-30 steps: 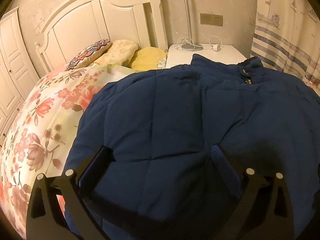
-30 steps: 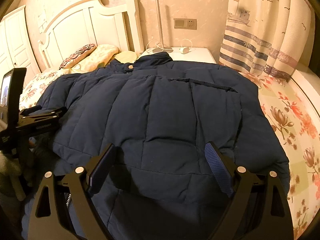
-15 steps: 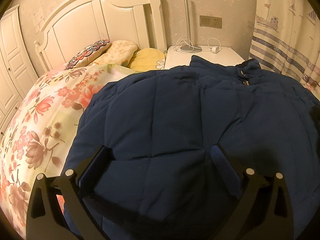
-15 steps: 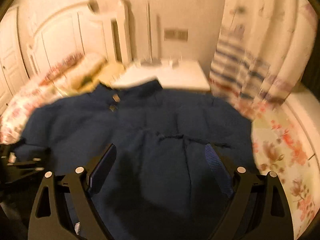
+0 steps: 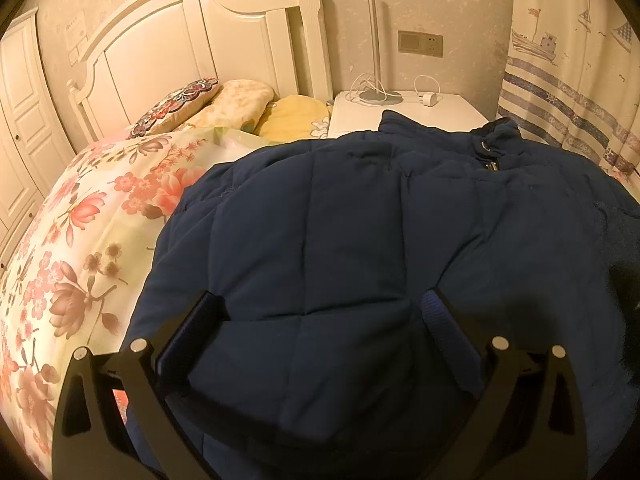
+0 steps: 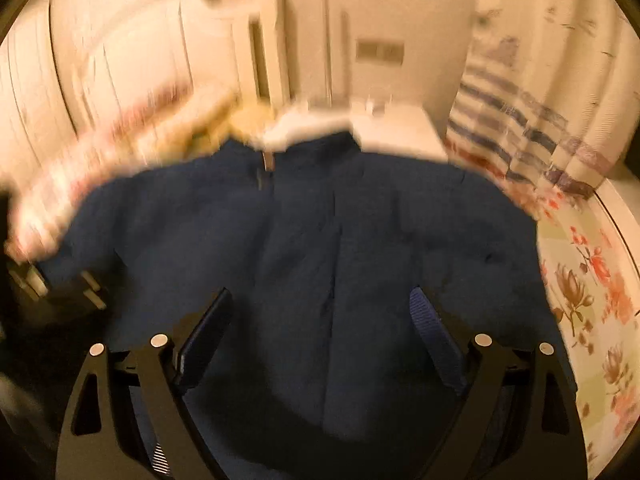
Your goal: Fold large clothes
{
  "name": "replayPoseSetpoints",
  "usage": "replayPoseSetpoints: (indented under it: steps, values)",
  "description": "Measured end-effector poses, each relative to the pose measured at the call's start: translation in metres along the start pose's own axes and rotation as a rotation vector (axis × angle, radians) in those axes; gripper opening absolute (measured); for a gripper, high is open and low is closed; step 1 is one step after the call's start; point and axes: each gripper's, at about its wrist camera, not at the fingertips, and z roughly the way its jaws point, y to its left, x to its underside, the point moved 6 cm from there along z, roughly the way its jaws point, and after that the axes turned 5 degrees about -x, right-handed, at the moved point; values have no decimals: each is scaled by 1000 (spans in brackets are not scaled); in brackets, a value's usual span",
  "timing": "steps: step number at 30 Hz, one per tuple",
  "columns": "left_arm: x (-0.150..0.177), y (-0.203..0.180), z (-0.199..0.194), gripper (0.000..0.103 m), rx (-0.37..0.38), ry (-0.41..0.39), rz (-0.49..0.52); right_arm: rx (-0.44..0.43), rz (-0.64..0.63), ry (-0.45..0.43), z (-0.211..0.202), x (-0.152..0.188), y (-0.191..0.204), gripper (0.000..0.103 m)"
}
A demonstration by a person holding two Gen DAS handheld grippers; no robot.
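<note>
We work on a navy padded jacket (image 5: 360,248) spread face up across the bed (image 5: 80,240), collar (image 5: 492,140) toward the headboard edge and hem toward us. Our left gripper (image 5: 320,320) hangs over the jacket's left half near the hem, jaws spread wide and holding nothing; our right gripper (image 6: 320,312) hangs over the middle of the hem side, jaws equally wide and empty, in a view heavily blurred by motion. We judge the step in hand to be placing both grippers for the first fold. To do it well, we should take the thick quilting at an outer side edge, not mid-panel, bite deep enough that the slippery shell does not escape, lift both grips together, and carry the side over toward the front closure so that the padding lies flat. The bed carries a floral quilt (image 5: 60,280) visible along both side edges of the jacket, with pillows (image 5: 224,100) at the headboard (image 5: 180,48). Beyond stand a white nightstand (image 5: 452,112) with a lamp base and a charger, a wall socket (image 5: 420,43), and a nautical curtain (image 5: 568,80).
</note>
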Motion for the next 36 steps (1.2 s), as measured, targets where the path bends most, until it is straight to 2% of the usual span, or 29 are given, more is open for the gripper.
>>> replayPoseSetpoints:
  steps: [4,9,11,12,14,15,17,19,21,23,27,29,33,36]
  values:
    - [0,0,0,101,1,1,-3,10,-6,14,-1,2,2,87]
    - [0,0,1,101,4,4,-6,16,-17,-50,-31,9,8,87]
    - [0,-1,0,101,5,4,-6,26,-57,5,-18,26,10,87]
    - [0,0,0,101,5,3,-7,25,-71,-3,-15,29,10,88]
    - [0,0,-1,101,2,0,-6,9,-58,0,-14,27,9,97]
    - [1,1,-3,101,6,-3,-8,3,-53,9,-11,27,8,98]
    - [0,6,-16,100,40,-39,-35,11,-57,10,-10,28,9,98]
    - [3,16,-45,99,82,-118,-88,17,-62,5,-12,29,11,98]
    - [13,21,-68,100,137,-139,-110,10,-58,2,-12,29,9,98]
    - [32,20,-82,101,148,-112,-92,4,-53,3,-11,28,8,98]
    - [74,15,-77,101,68,9,-4,1,-51,4,-11,28,8,99]
    - [73,16,-75,101,82,16,-14,-1,-53,2,-12,28,8,99]
    - [82,6,-49,101,30,140,30,-53,-21,1,-18,29,4,98]
    - [82,7,-52,101,18,120,37,-48,30,-25,-41,35,-1,98]
